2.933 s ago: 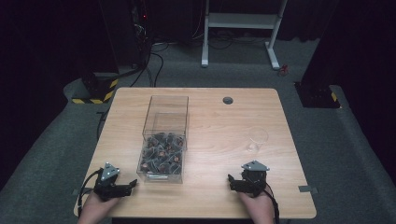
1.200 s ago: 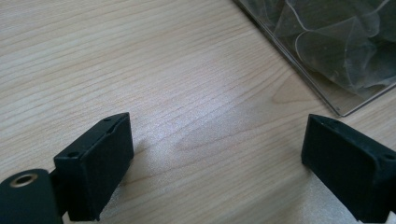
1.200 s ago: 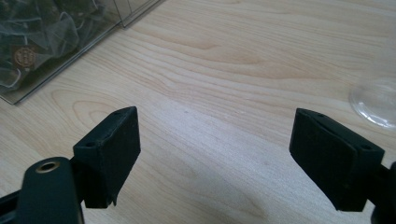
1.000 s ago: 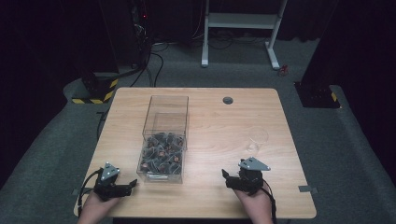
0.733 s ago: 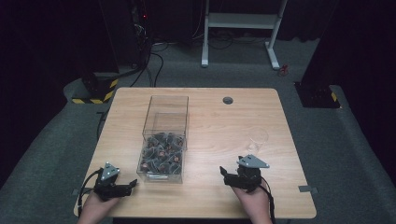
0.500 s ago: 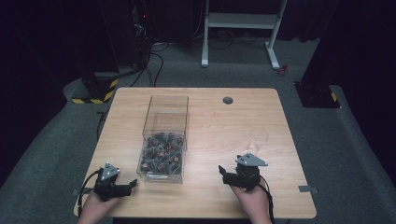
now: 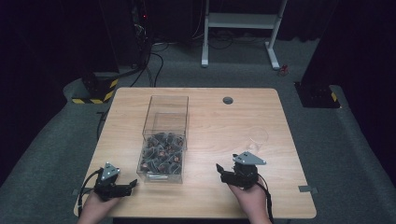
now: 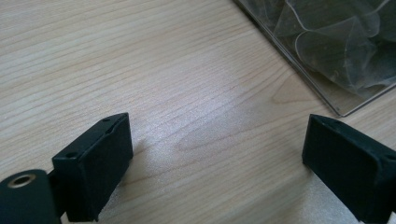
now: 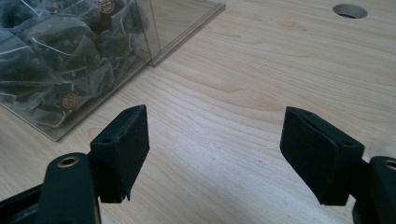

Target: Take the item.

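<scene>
Right tool [image 7: 223,171] neared clear box [image 7: 166,122].

a wooden table [image 7: 210,116] carries a clear box [image 7: 164,135] and a clear cup [image 7: 257,138].

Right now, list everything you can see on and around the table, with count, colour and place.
table: one, light wood, centre
clear box: one, transparent, table's left-centre
tea bags: many, dark in clear wrappers, in the box's near end
glass: one, clear, table's right, beyond the right gripper
cable hole: one, dark, far edge of the table
white stand: one, floor beyond the table
left gripper: black, open, near-left
right gripper: black, open, jaws just closing a little, nothing between them
</scene>
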`<state>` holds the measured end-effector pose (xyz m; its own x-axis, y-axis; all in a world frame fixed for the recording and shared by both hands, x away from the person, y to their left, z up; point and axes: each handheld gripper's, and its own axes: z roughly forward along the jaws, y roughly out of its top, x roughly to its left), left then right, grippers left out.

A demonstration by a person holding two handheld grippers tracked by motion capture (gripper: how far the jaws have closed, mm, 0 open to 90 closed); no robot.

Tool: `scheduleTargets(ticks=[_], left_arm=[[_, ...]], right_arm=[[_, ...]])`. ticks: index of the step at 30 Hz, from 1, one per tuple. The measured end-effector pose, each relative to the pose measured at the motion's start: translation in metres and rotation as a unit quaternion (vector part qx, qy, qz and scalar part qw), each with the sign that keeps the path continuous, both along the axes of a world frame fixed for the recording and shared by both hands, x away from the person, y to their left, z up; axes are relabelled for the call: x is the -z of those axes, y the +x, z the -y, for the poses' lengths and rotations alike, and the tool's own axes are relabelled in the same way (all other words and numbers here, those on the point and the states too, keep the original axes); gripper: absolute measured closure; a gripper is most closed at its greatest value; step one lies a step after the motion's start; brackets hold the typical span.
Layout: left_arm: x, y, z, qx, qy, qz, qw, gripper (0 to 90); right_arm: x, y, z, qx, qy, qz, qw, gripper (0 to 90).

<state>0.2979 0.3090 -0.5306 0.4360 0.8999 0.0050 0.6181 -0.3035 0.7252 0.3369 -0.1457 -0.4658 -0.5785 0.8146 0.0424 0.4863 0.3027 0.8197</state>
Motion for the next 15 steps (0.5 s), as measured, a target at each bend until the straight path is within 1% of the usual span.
scheduleTargets(ticks=[1, 3, 6, 9, 13, 15], left_arm=[[0.000, 0.000, 0.000, 0.000, 0.000, 0.000, 1.0000, 8.9], [0.000, 0.000, 0.000, 0.000, 0.000, 0.000, 1.0000, 8.8], [0.000, 0.000, 0.000, 0.000, 0.000, 0.000, 1.0000, 8.8], [0.000, 0.000, 0.000, 0.000, -0.001, 0.001, 1.0000, 8.7], [0.000, 0.000, 0.000, 0.001, 0.000, 0.000, 1.0000, 8.7], [0.000, 0.000, 0.000, 0.001, 0.000, 0.000, 1.0000, 8.7]], right_arm=[[-0.001, 0.000, -0.001, 0.000, 0.004, -0.001, 1.0000, 24.3], [-0.002, 0.000, -0.002, -0.004, 0.004, 0.002, 1.0000, 24.3], [-0.004, 0.000, -0.005, -0.001, 0.004, 0.005, 1.0000, 24.3], [-0.007, 0.000, -0.008, -0.005, 0.008, 0.006, 0.9999, 25.5], [-0.011, 0.000, -0.013, -0.012, 0.010, 0.015, 0.9998, 27.6], [-0.014, -0.001, -0.016, -0.011, 0.009, 0.020, 0.9997, 28.2]])
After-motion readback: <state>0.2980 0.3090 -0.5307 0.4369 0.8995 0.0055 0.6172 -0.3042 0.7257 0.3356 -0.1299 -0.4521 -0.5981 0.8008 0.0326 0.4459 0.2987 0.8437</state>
